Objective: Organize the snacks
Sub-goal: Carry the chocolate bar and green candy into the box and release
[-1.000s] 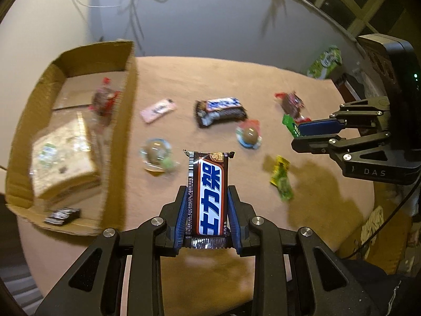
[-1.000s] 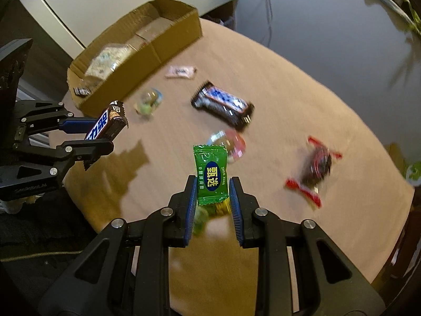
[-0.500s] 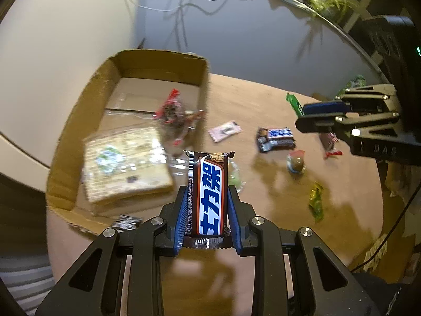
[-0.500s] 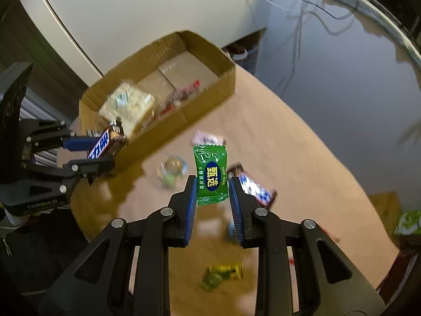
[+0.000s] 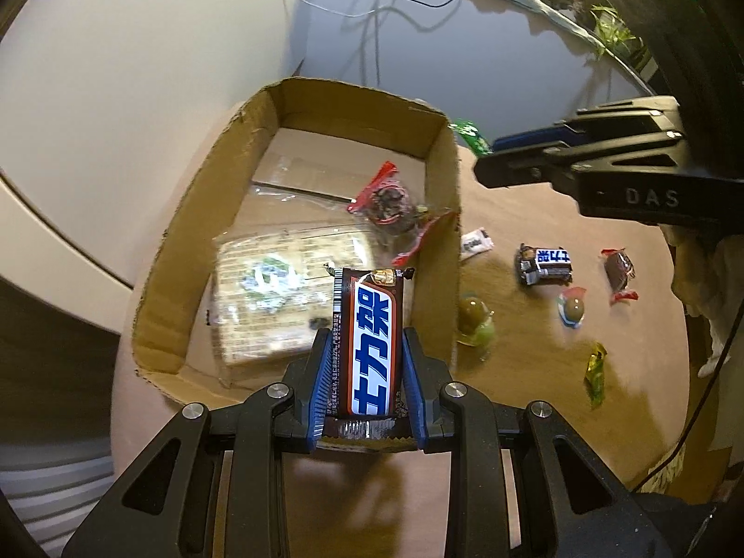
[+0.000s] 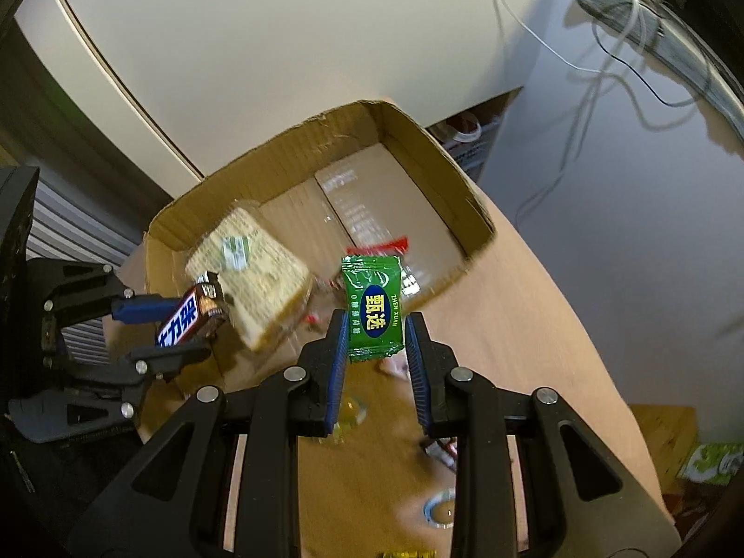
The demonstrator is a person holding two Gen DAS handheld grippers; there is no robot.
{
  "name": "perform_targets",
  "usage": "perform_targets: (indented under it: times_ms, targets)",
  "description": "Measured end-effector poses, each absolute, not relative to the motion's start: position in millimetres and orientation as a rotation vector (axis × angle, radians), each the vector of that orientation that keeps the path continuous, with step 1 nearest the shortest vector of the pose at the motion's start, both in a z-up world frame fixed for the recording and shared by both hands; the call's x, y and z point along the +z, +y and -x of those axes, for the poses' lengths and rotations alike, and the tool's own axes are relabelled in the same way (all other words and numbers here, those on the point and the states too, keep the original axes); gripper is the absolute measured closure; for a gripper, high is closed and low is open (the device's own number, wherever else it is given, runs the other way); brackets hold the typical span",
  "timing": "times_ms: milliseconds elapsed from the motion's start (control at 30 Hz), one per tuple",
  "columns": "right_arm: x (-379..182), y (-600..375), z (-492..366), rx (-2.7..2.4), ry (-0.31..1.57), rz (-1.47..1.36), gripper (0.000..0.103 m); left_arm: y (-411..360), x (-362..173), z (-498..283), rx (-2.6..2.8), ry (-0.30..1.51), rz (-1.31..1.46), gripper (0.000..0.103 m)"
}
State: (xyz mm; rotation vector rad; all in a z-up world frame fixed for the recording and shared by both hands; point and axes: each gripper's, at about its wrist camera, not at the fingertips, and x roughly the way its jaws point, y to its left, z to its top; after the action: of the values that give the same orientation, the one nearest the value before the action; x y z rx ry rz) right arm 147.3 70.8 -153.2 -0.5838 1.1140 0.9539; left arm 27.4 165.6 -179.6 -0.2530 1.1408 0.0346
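Chocolate bar clamped between left tongs, above box.

Dim warm light, fisheye-bent edges, perhaps motion blur in places.

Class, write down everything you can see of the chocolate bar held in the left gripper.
The chocolate bar has a glossy brown wrapper with a blue panel edged in red and large white characters, a barcode along one side and crimped ends. It looks sealed and undented. The left gripper clamps its long sides between blue pads, lengthwise along the fingers. It hangs above the cardboard box, touching nothing else.
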Motion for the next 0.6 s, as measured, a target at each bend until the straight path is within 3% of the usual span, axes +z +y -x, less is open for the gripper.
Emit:
perform_targets:
  times_ms: [500,600]
  targets:
    - [-176,113,-151,0.965,1.127,0.634,0.077,173,-183,-32,0.052,1.143,0.268,0.076]
    - [-176,115,-151,0.956,1.118,0.634,0.065,174,-182,-34,0.061,1.143,0.268,0.068]
